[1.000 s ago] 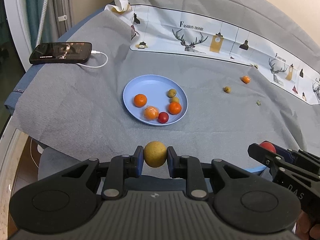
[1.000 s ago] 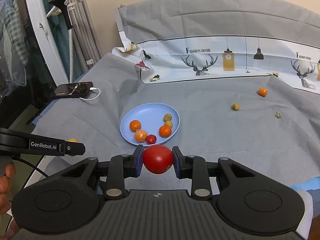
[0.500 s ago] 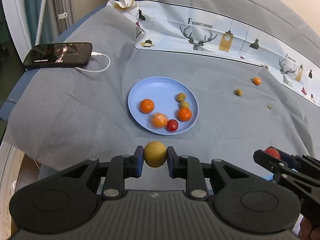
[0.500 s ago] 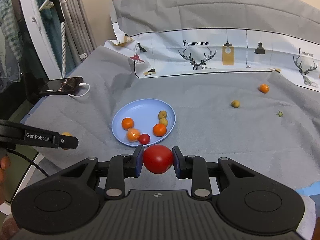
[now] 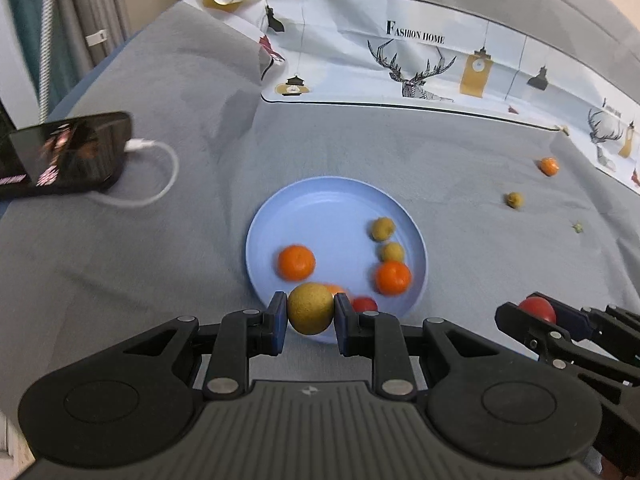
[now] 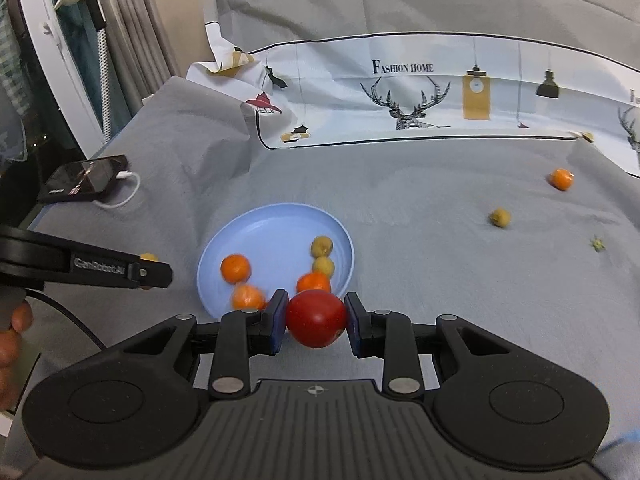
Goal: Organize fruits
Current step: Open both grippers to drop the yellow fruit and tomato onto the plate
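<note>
Plate [image 5: 320, 200] holds fruits; phone [image 5: 68, 152] left, clear.

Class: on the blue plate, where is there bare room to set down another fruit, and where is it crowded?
The blue plate is bare across its far half and left part, bordered by the far rim and the lone orange. Its near-right side is crowded: two yellow-green fruits, another orange and a small red fruit.

phone [image 5: 60, 152] is cut off at the left edge, and the yellow fruit [image 5: 310, 309] half hides an orange [image 5: 336, 290] on the plate [image 5: 320, 200].
</note>
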Tool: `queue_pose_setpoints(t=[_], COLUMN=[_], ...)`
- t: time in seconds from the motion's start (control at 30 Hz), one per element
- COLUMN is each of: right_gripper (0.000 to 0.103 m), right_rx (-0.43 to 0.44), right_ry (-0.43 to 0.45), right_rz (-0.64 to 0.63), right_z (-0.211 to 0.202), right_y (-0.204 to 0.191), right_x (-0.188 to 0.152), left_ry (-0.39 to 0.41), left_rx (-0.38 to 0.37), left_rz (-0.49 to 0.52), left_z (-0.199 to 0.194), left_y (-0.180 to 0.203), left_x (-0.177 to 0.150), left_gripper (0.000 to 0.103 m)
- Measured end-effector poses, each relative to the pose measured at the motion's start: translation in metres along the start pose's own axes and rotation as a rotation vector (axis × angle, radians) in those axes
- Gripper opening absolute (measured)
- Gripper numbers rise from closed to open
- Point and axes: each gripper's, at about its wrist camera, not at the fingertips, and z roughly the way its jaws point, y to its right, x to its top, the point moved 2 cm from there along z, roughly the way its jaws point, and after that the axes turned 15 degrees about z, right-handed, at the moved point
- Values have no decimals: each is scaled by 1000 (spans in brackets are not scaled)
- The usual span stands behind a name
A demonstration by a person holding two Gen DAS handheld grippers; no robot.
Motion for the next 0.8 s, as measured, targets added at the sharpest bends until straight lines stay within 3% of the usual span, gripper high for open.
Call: queue_pose_setpoints(t=[0.33,0.6,0.63,0.7,0.73,0.77,0.8], right_gripper=[32,32,32,33,34,43,56], right_rx=[29,24,26,44,55,60,65], right_ry=[-24,-63,-66,-75,-77,-78,-77], right_rz=[-64,-103,-107,-118,-119,-119,-120], right_z=[81,129,133,140,142,141,140], right_y=[-11,-12,-12,-14,-15,-15,-16], right_x=[25,30,29,29,28,28,29], left_ry=[-23,-61,-59,-44,-24,11,41], left_rx=[10,32,28,16,17,15,13], left_rz=[12,15,19,26,20,9,2], left_z=[69,107,109,111,108,103,97], left_y=[-10,-17,-18,-20,-21,-22,-23], left_x=[40,45,45,46,46,45,43], left_gripper=[27,27,31,64,93,102,103])
